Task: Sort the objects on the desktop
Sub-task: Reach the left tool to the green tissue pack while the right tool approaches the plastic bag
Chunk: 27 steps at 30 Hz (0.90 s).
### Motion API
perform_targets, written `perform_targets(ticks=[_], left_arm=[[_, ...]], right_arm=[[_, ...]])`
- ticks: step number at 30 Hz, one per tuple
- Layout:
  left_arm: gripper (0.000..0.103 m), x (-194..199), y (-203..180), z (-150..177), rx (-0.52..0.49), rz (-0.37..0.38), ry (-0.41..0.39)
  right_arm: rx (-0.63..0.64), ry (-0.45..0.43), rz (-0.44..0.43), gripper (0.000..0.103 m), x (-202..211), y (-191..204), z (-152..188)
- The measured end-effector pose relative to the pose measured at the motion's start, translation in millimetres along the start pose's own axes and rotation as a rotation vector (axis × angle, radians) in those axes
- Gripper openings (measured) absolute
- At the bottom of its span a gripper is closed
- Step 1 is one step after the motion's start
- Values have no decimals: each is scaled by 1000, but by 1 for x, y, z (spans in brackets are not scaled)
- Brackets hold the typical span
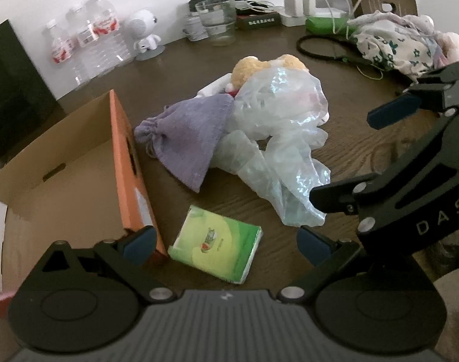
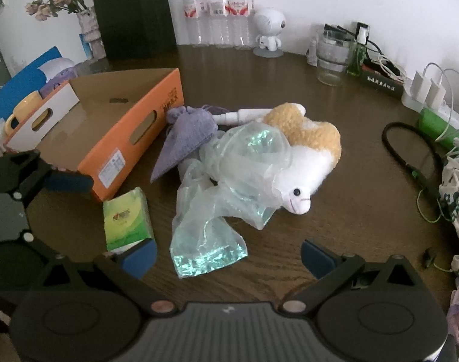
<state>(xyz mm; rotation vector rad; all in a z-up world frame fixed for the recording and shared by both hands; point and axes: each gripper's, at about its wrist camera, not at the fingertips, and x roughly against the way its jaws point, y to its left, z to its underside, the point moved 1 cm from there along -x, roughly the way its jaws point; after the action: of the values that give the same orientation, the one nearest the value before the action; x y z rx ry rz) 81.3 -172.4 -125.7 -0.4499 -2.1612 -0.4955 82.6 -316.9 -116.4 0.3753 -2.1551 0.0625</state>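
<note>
1. Desktop objects lie in a loose pile at the middle of the dark wood-grain counter (image 2: 335, 211): a white and tan plush toy (image 2: 302, 163), a crumpled translucent plastic bag (image 2: 229, 187) draped over it, and a purple drawstring cloth pouch (image 2: 187, 132) touching the bag's left edge.
2. A green rectangular tissue packet (image 1: 217, 244) lies flat on the counter, apart from the pile and just beside the corner of the open orange cardboard box (image 2: 130, 138).
3. Left tool (image 1: 225, 246): released, fingers spread wide, holding nothing; it hovers with the tissue packet between its blue pads (image 1: 139, 244).
4. Right tool (image 2: 228, 256): released, fingers spread wide, holding nothing; the near end of the plastic bag lies between them.
5. Rear of counter: three clear plastic water bottles (image 2: 217, 9), a small white robot figurine (image 2: 270, 30), a clear glass jar (image 2: 332, 57).
</note>
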Motion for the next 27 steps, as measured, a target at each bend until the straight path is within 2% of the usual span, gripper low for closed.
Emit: perform_targets(ticks=[10,17,23,27], left_arm=[[98,-17,-3,-8,-80,43,26],[97,-32,-9,-11,-129,17,79],[97,-40,-9,-14,-114,28,120],[97,-43,-3,-16,-70,49,156]], right_arm=[[-32,47,-41,99,-19,-9,-12],[-46,85,-54,98,-31,-14,-14],[-61,114,-73,98,-40,-17,-16],[-73,127,-88,98,-45,-19,-16]])
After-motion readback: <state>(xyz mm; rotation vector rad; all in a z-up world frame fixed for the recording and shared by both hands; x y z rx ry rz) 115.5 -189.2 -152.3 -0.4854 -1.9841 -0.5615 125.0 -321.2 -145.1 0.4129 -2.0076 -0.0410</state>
